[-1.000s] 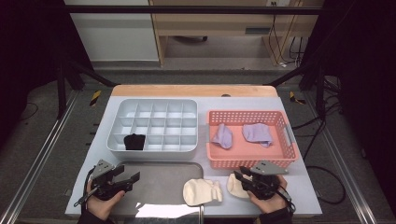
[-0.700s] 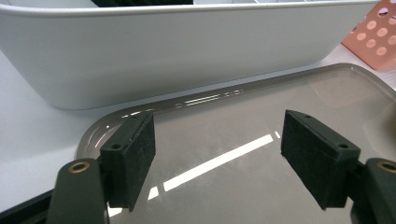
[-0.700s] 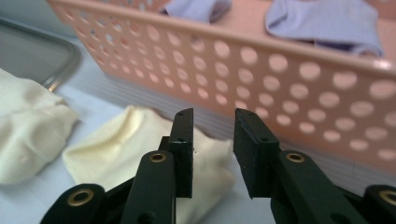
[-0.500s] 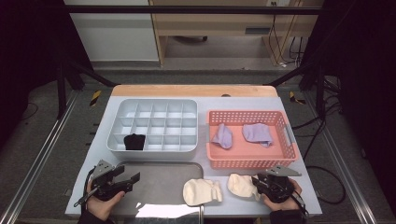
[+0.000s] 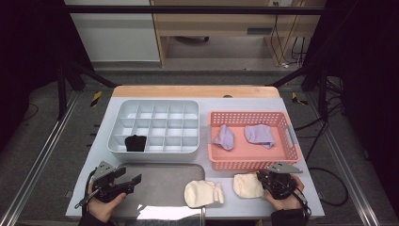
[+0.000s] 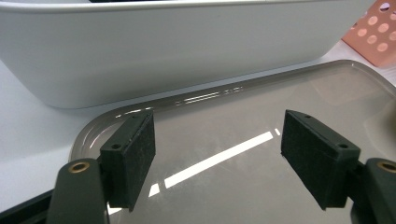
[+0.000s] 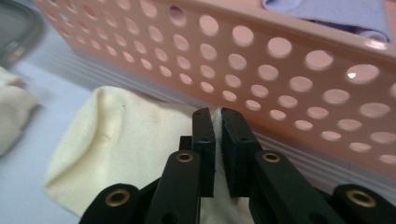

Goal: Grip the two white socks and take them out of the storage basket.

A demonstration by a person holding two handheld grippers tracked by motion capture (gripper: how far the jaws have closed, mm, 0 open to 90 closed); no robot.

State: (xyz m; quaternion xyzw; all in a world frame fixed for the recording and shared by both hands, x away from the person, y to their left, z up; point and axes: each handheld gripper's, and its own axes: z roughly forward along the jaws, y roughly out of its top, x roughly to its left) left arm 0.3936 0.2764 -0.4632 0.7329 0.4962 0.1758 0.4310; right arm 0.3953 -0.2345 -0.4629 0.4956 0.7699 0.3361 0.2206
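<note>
We pinch the edge of a cream cloth sock (image 7: 116,154) with our right gripper (image 7: 218,122), its jaws just closed on the fabric, on the white table (image 5: 101,136) just before the pink perforated plastic basket (image 5: 249,162). Our left gripper (image 6: 217,154) hovers wide open over the grey metal tray (image 6: 233,116).

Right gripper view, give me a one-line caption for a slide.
Right gripper pinching the edge of a cream sock on the table, just in front of the pink perforated basket.
</note>
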